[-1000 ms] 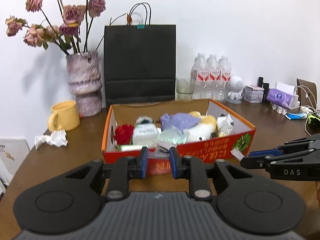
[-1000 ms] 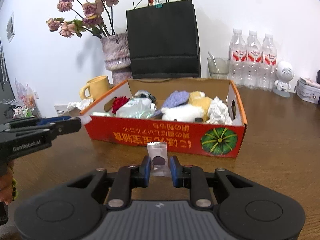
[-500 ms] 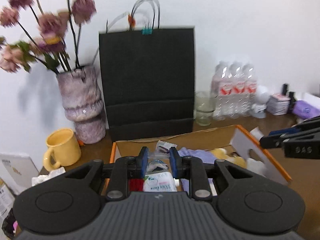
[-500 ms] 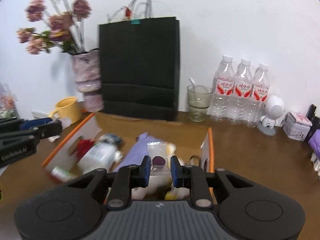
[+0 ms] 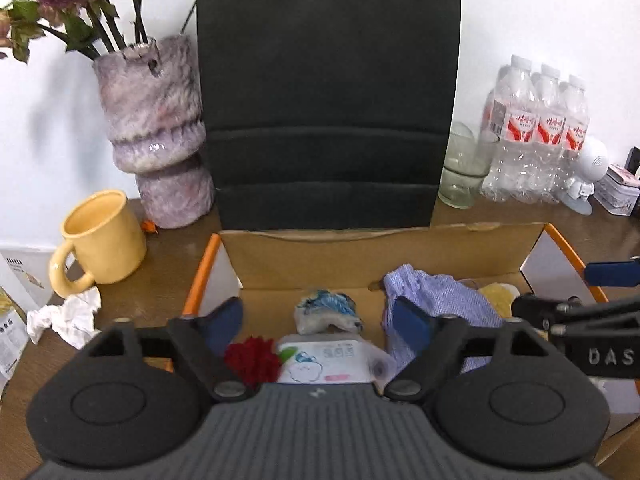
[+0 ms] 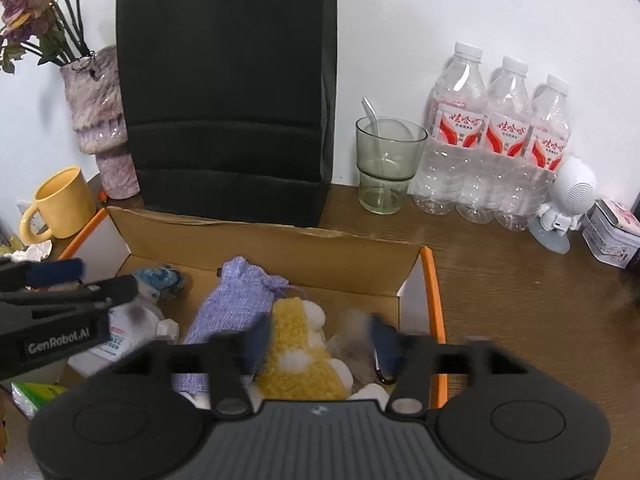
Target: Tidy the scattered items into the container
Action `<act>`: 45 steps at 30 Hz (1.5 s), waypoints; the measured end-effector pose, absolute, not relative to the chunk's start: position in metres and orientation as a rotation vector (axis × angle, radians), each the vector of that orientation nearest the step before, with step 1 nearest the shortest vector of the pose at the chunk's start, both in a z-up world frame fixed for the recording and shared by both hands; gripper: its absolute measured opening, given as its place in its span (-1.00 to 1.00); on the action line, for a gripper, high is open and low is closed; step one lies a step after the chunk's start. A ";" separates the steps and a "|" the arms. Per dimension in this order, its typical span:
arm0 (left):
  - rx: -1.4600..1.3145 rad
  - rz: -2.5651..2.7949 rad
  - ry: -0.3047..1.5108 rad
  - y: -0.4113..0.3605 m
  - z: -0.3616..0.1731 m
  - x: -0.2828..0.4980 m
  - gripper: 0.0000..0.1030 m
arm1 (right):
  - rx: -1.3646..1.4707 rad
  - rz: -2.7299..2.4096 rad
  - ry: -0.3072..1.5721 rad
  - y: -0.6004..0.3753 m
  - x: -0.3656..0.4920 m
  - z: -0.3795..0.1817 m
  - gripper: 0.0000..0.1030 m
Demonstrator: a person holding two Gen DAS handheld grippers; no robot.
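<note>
The orange cardboard box [image 5: 360, 256] [image 6: 280, 248] holds a red flower [image 5: 252, 360], a wipes pack [image 5: 332, 360], a purple pouch [image 5: 436, 300] [image 6: 236, 304] and a yellow plush [image 6: 300, 340]. My left gripper [image 5: 318, 320] [image 6: 104, 276] hangs over the box's left half, jaws opening wide, nothing pressed between them. A clear sachet with a dark spot [image 5: 380, 364] lies on the wipes pack below. My right gripper [image 6: 320, 344] [image 5: 556, 290] is over the right half, jaws opening. A blurred pale packet [image 6: 352, 320] is loose by its right finger.
Behind the box stands a black paper bag [image 5: 328, 100]. A purple vase [image 5: 152, 132], a yellow mug [image 5: 100, 240] and a crumpled tissue [image 5: 68, 316] are to the left. A glass [image 6: 384, 164], water bottles [image 6: 500, 140], a white figure [image 6: 564, 204] and a tin [image 6: 612, 232] are on the right.
Both grippers moved forward from in front of the box to over its inside. Each was shut on a small sachet and has now opened, letting it go.
</note>
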State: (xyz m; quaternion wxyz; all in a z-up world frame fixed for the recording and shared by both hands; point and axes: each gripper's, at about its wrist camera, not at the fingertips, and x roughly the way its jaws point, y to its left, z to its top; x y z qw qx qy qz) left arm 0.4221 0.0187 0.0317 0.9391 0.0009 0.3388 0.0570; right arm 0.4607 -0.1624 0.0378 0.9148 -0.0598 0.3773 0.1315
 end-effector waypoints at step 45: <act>-0.070 0.043 0.632 0.005 0.096 0.233 1.00 | -0.056 0.341 0.693 -0.173 0.249 0.121 1.00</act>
